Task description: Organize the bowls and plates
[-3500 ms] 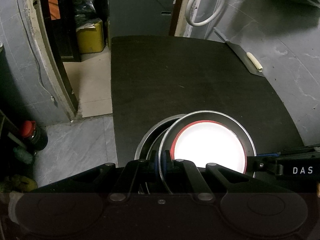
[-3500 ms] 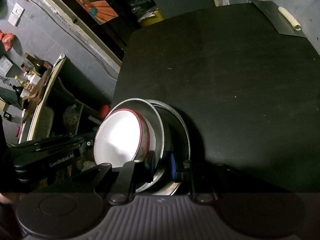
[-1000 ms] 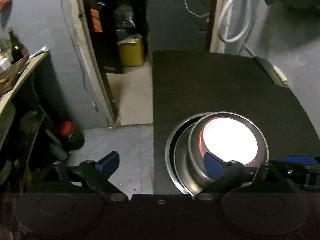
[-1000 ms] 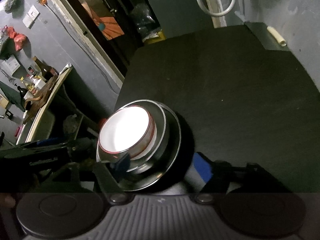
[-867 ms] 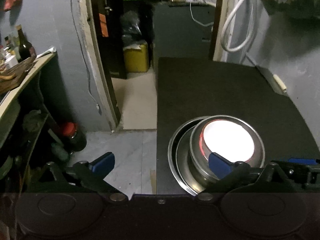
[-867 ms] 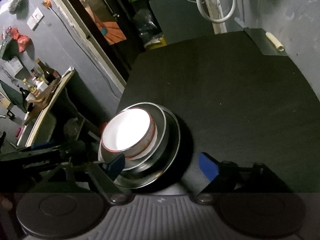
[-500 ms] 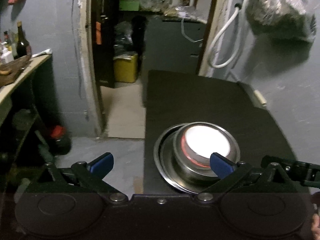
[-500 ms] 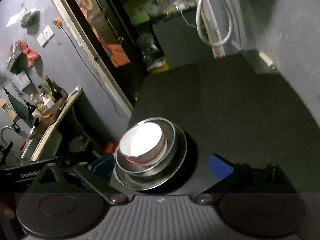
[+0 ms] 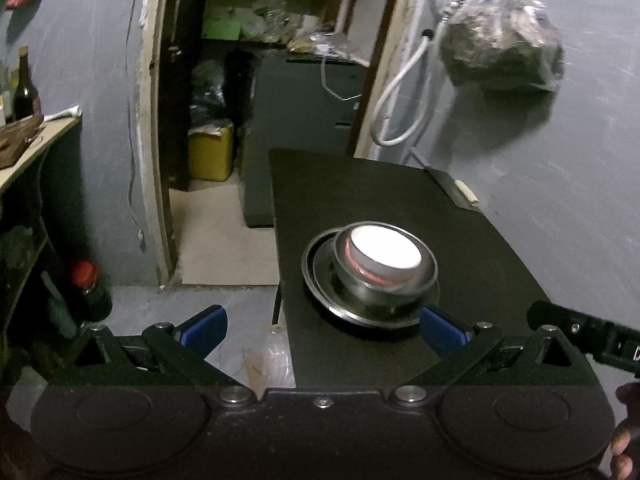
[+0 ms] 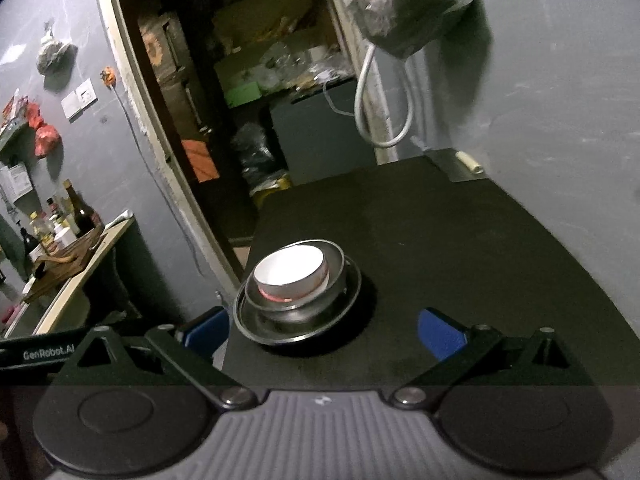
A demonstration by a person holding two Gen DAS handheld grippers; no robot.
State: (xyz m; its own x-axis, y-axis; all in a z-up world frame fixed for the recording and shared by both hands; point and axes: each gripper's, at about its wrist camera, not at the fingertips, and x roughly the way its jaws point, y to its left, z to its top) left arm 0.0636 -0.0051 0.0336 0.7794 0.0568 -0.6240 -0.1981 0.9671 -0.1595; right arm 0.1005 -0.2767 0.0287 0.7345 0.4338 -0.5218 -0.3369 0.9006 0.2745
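Observation:
A white bowl with a red rim (image 9: pixel 383 251) (image 10: pixel 291 270) sits nested in a steel bowl (image 9: pixel 427 272) (image 10: pixel 334 276), which rests on a steel plate (image 9: pixel 320 280) (image 10: pixel 344 312). The stack stands near the front left corner of the black table (image 9: pixel 400 184) (image 10: pixel 460 240). My left gripper (image 9: pixel 322 330) is open and empty, short of the stack, with its left finger out over the floor. My right gripper (image 10: pixel 324 332) is open too, with nothing between its blue pads (image 10: pixel 440 334), just short of the stack.
A flat dark board with a pale stick (image 9: pixel 467 194) (image 10: pixel 470 162) lies at the table's far right corner. A doorway with a yellow canister (image 9: pixel 210 152) is beyond the table. A shelf with bottles (image 10: pixel 64 220) stands on the left, and a bag (image 9: pixel 500 46) hangs on the wall.
Both grippers let go of the stacked bowls, opened wide and drew back and up. The stack now stands alone on the table and looks smaller.

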